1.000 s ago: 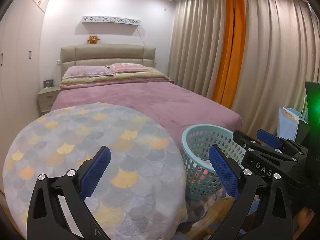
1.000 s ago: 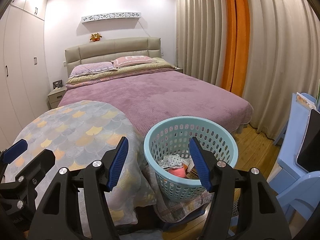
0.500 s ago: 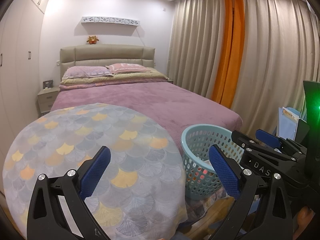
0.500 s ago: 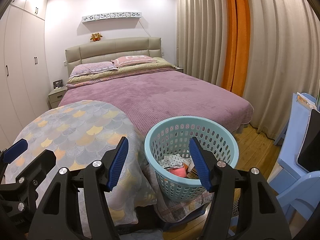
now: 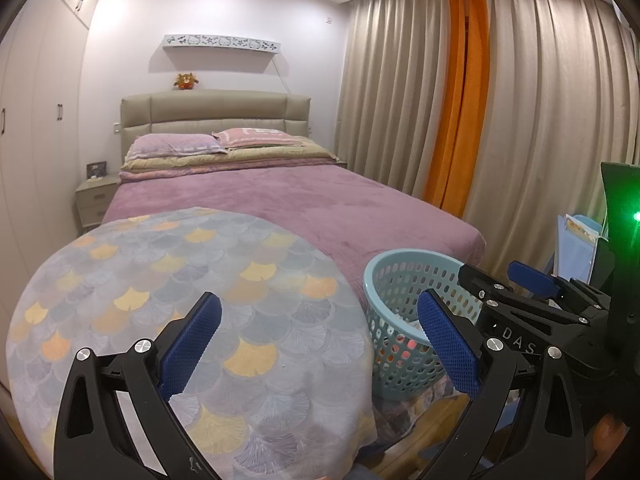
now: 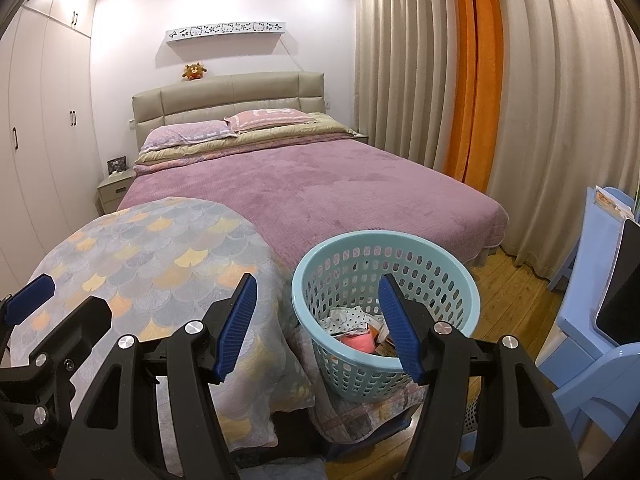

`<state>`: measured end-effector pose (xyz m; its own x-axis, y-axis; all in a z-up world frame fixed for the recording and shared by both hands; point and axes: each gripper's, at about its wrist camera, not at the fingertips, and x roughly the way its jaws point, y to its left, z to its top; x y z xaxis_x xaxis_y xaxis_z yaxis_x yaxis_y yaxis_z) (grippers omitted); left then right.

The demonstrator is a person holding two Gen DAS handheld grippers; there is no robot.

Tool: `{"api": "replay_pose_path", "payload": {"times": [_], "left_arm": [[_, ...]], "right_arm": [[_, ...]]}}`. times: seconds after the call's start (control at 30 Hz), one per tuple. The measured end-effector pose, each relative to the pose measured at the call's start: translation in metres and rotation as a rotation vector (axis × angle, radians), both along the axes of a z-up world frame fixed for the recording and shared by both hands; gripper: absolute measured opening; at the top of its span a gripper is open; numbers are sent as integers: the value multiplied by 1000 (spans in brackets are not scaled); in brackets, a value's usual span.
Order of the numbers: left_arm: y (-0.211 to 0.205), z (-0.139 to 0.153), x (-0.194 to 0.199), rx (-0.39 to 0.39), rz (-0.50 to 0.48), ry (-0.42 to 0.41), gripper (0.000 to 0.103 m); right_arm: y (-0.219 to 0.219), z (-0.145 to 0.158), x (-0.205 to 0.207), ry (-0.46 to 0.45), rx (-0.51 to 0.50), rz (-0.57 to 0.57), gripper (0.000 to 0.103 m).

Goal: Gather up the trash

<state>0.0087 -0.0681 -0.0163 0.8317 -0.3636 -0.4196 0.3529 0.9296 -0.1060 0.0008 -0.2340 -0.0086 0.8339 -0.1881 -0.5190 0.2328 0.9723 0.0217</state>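
A light blue plastic basket (image 6: 436,248) stands on a patterned cloth to the right of a round table; it also shows in the left wrist view (image 5: 396,264). Inside lie a dotted white scrap (image 6: 352,316) and a pink item (image 6: 360,342). My left gripper (image 5: 320,336) is open and empty, held above the round table (image 5: 172,280) with its scale-pattern cloth. My right gripper (image 6: 318,320) is open and empty, held just in front of the basket. The right gripper's side (image 5: 532,312) shows in the left wrist view.
A bed (image 6: 320,192) with a purple cover lies behind table and basket. Beige and orange curtains (image 6: 480,80) hang on the right. A blue chair (image 6: 592,320) stands at the right over wooden floor (image 6: 512,292). A wardrobe (image 6: 40,120) and a nightstand (image 6: 114,188) are at the left.
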Motion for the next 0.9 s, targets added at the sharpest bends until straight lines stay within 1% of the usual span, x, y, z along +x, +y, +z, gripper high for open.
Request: {"api": "replay_pose_path", "payload": {"times": [0.4,0.7,0.77,0.83,0.9], "left_arm": [[1,0,0,3,2,-1,95],[3,-1,0,42,65,-47,95],[5,-2,4,35,61,-29,95],[9,-3,10,11,59,4,95],[11,-5,14,7,62,15,96]], "right_arm": [[-7,-2,2,9,25,3,60],[-7,-3,3,6,24,9,60],[-5,-3,3,3,19,9,59],[-3,-2,4,2,16,15,60],[0,-2,8,5,8,21,59]]}}
